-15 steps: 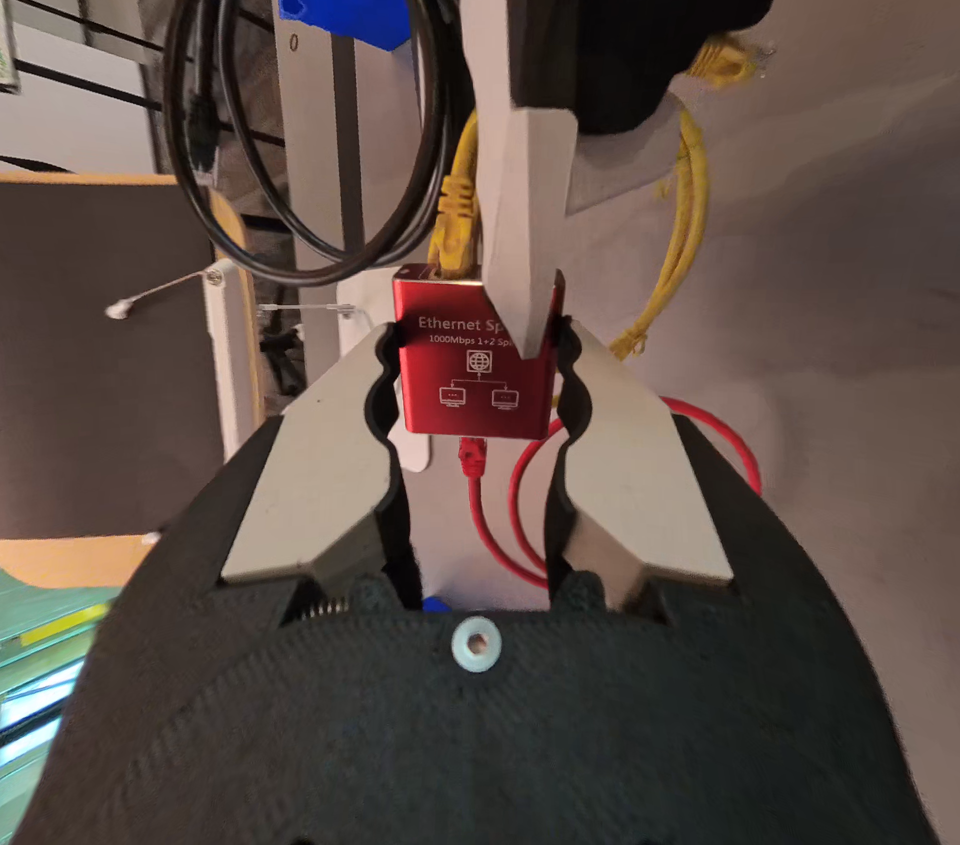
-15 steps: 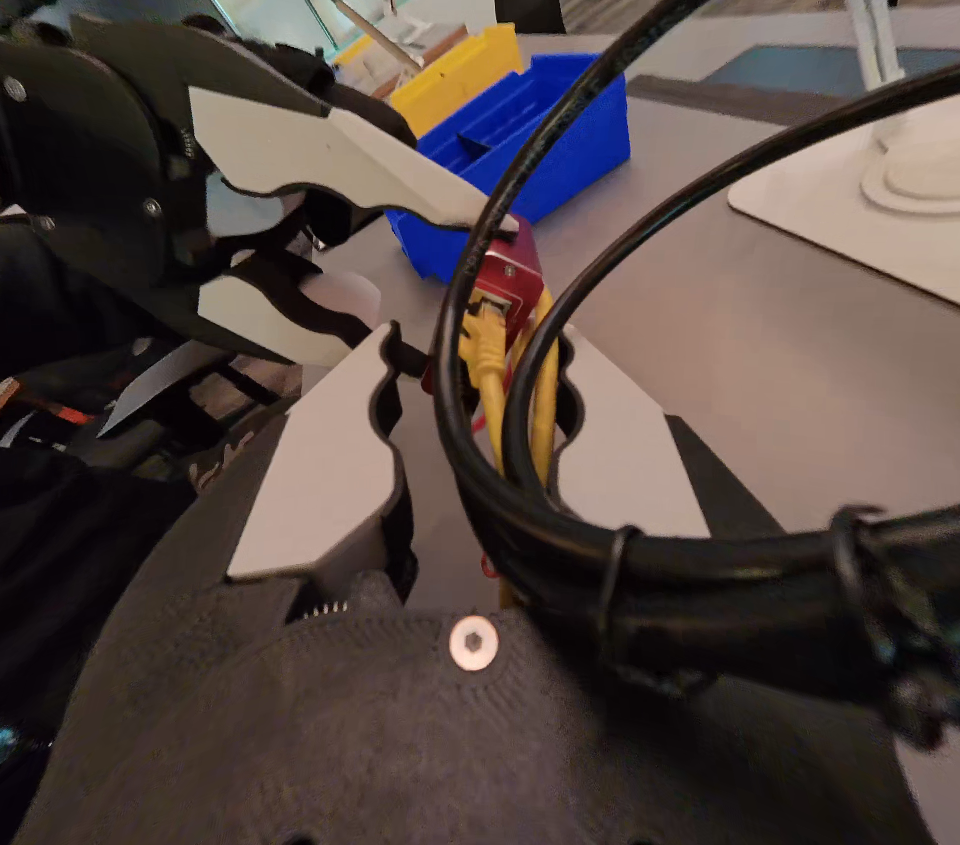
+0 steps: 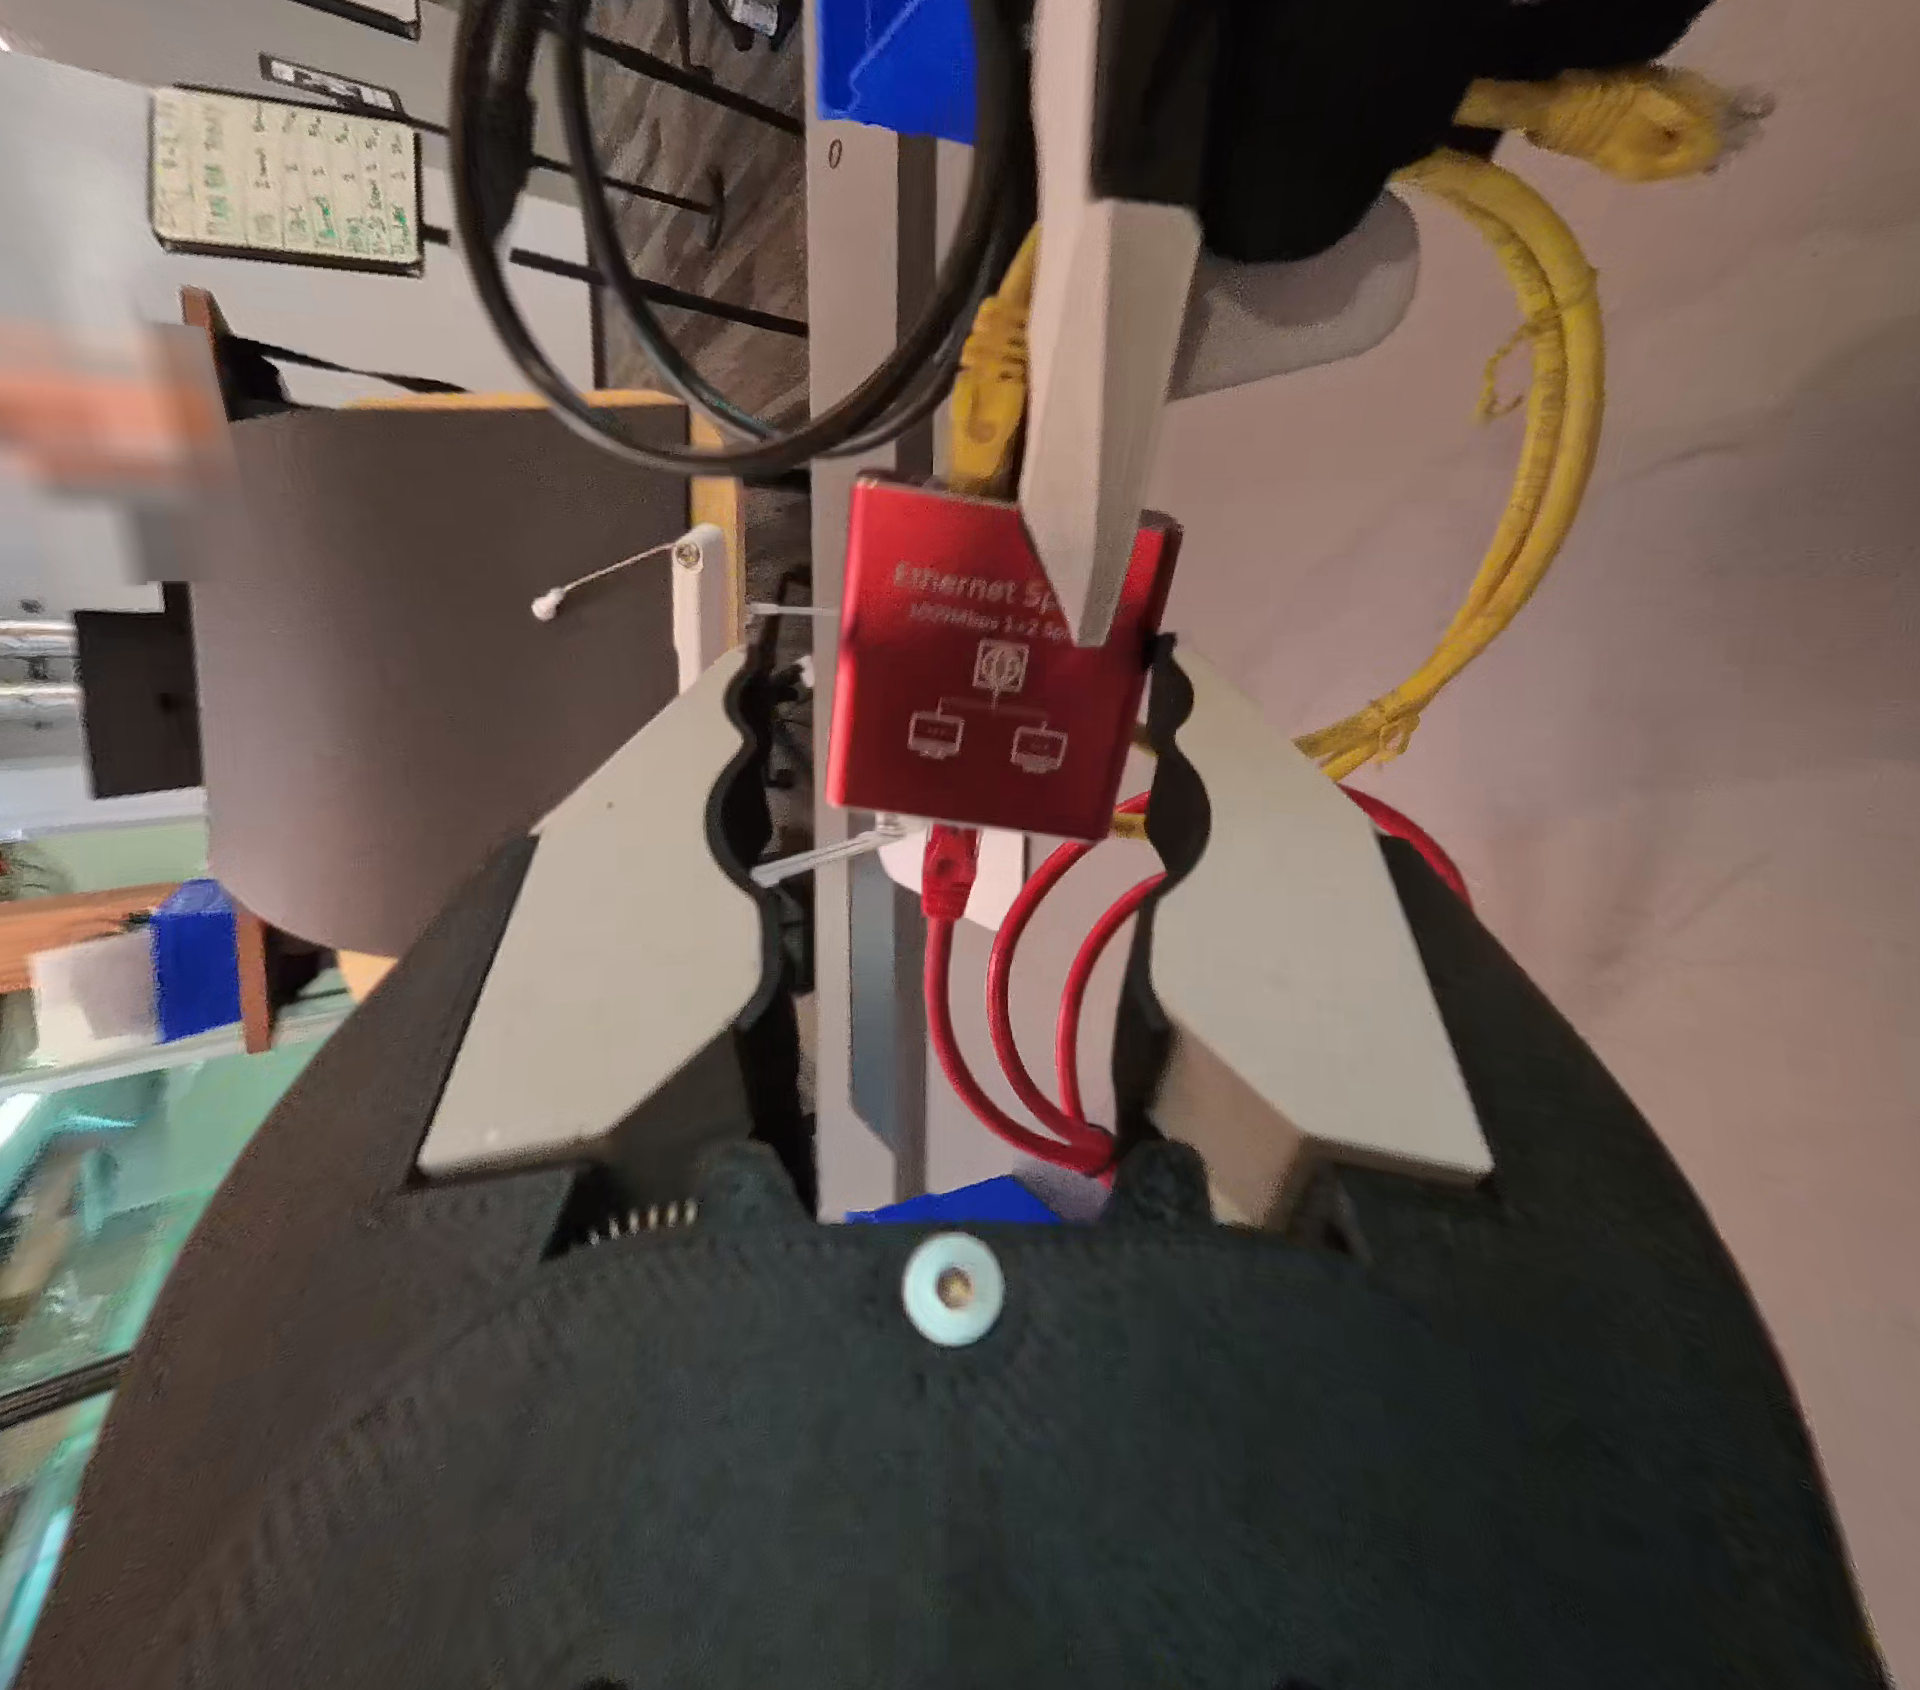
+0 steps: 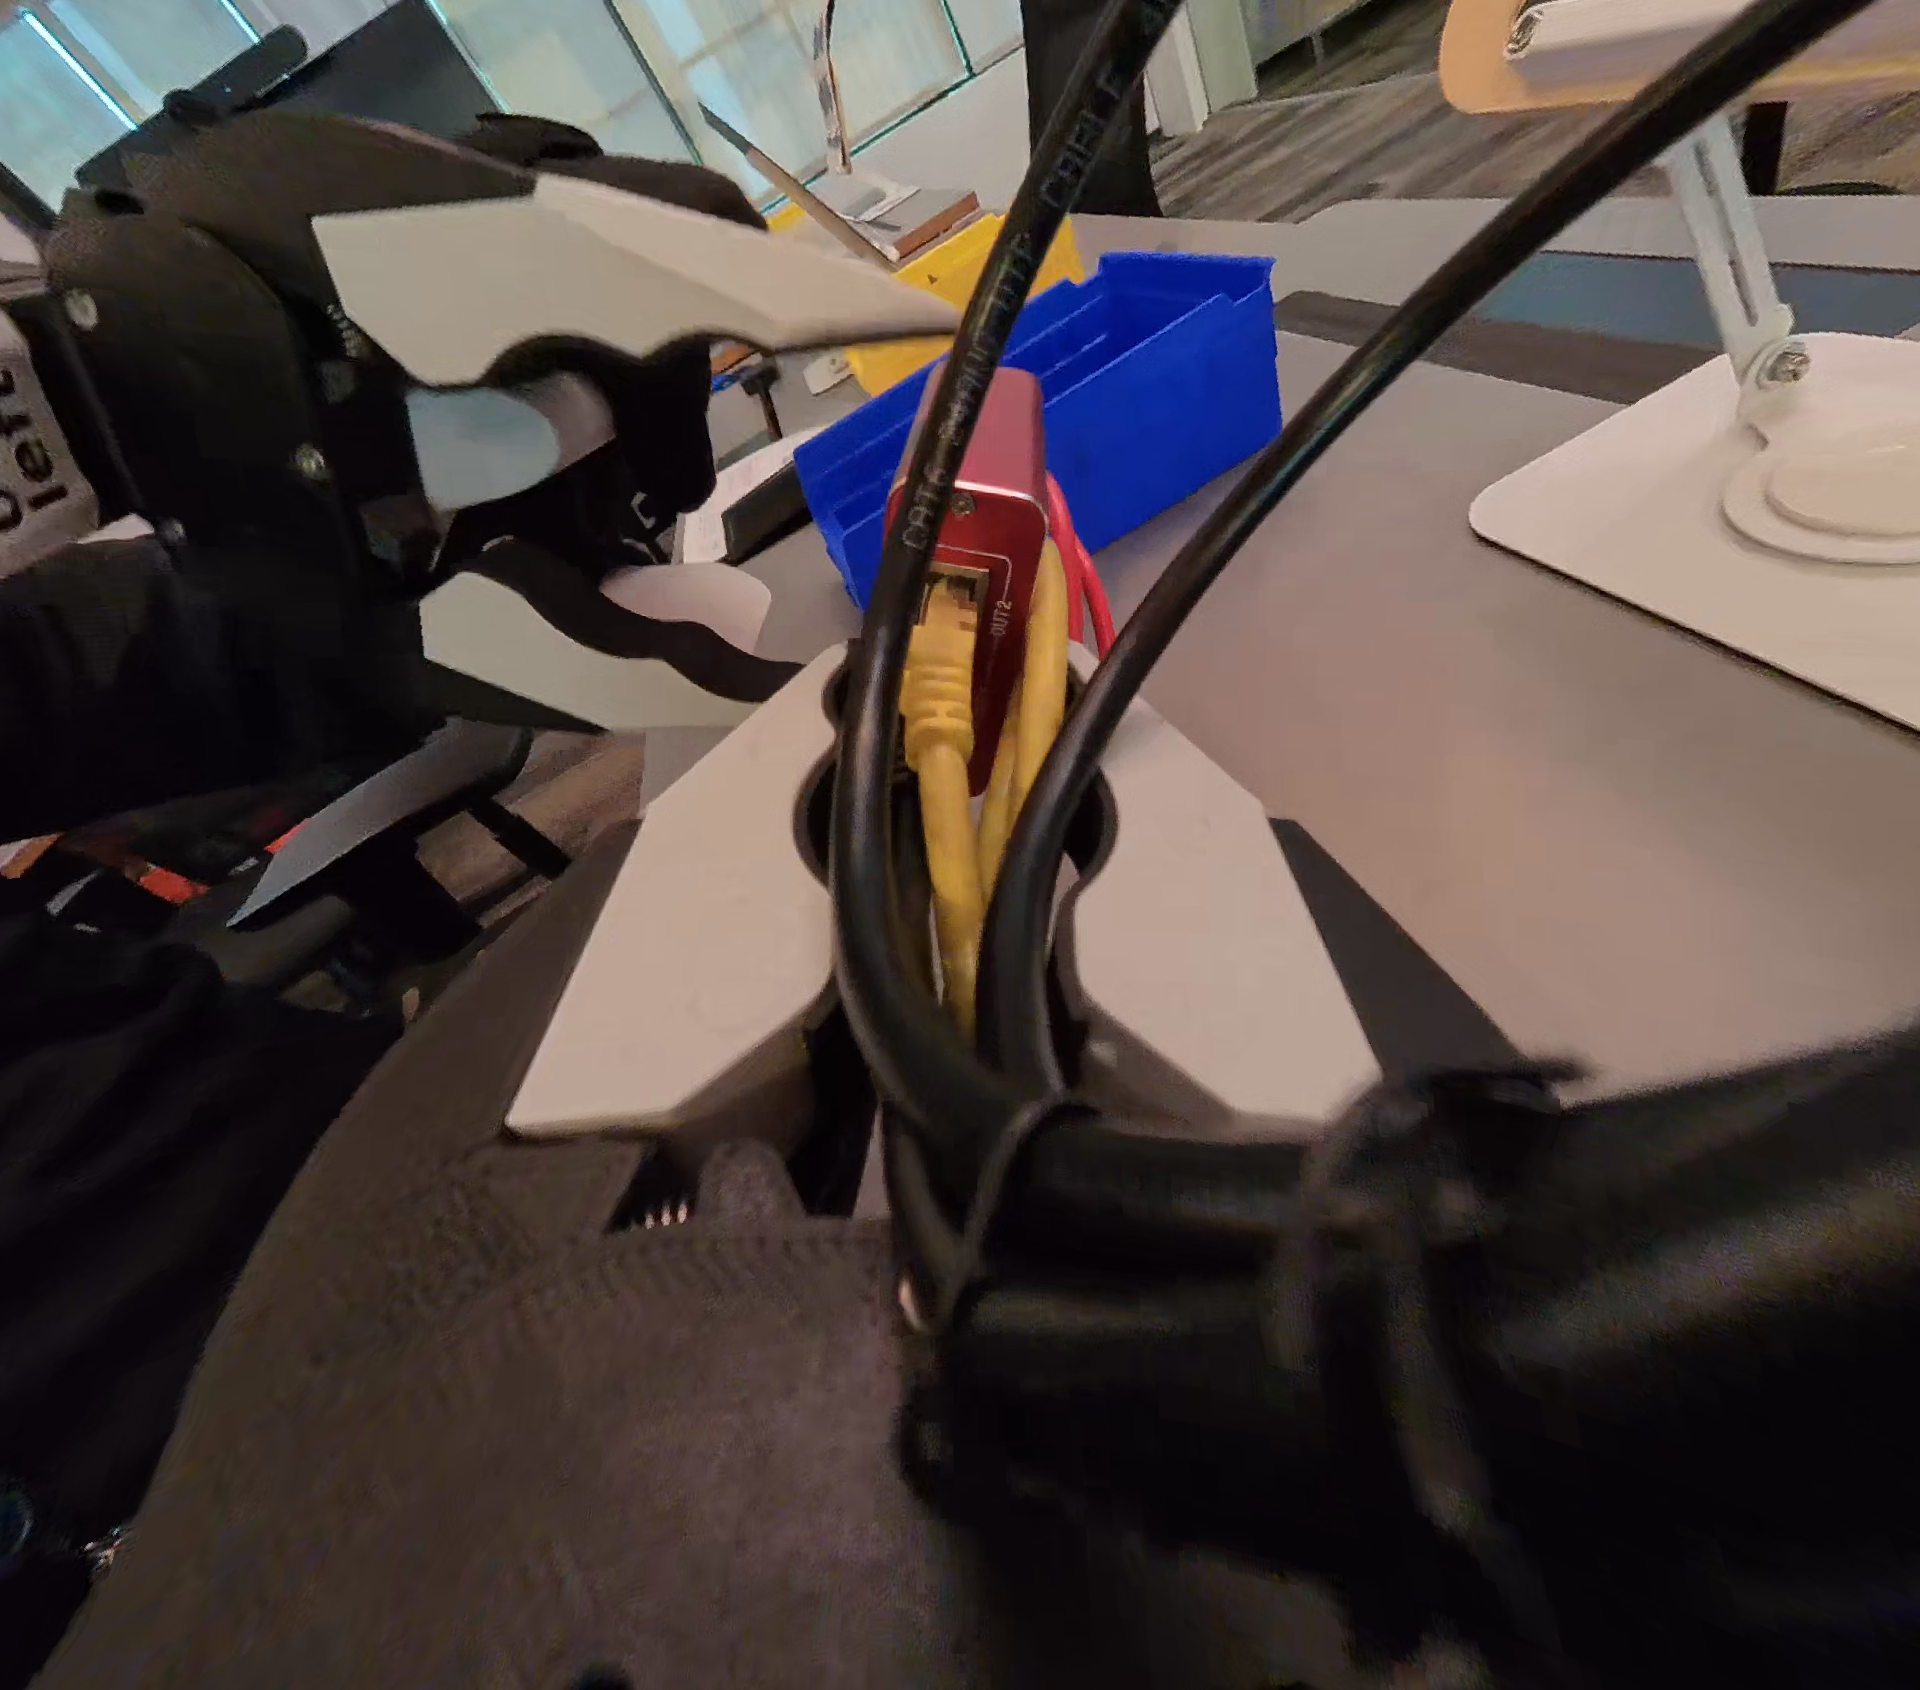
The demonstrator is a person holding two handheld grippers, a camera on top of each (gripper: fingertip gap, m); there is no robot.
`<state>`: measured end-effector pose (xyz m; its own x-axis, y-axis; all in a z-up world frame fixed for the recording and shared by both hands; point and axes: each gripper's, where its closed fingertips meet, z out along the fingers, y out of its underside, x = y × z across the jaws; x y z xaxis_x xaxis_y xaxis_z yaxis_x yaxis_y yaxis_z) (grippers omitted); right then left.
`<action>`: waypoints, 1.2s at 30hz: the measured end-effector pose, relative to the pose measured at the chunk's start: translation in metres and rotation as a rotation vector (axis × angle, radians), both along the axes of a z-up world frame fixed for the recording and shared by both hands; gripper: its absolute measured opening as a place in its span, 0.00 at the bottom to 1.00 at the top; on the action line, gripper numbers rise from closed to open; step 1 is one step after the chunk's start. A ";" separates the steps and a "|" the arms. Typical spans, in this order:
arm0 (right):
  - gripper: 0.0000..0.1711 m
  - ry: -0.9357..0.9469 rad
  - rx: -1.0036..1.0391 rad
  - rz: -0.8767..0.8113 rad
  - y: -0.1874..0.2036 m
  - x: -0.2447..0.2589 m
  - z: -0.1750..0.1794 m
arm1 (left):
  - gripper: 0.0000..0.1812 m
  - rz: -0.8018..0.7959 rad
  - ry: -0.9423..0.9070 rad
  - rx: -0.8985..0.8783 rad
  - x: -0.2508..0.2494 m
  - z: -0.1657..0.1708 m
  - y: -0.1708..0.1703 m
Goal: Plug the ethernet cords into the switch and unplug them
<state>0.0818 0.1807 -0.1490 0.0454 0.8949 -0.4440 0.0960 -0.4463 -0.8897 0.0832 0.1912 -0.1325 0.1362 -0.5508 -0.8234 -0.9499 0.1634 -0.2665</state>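
The small red metal switch box (image 3: 997, 664), lifted above the grey table (image 4: 1455, 705) with yellow (image 4: 940, 705) and red (image 3: 951, 871) cords plugged in, sits pinched in your right gripper (image 4: 961, 684), while your left gripper (image 3: 951, 695) stands spread around it.

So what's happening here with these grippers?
The right gripper seems to pinch the red switch in the air, at the end where a yellow cord is plugged in. A red cord sits in the opposite end. The left gripper is open around the switch, not clamping it. A black cable loops between the right gripper's fingers.
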 end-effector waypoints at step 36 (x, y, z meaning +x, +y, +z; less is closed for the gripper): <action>0.18 0.368 0.033 0.166 -0.028 0.020 0.070 | 0.02 -0.034 -1.033 -0.662 -0.079 0.030 0.017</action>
<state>0.1018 0.1528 -0.0795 -0.2573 0.8909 -0.3743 -0.1634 -0.4219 -0.8918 0.0044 0.2079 -0.1020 0.5365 -0.8375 0.1032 -0.2408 -0.2691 -0.9325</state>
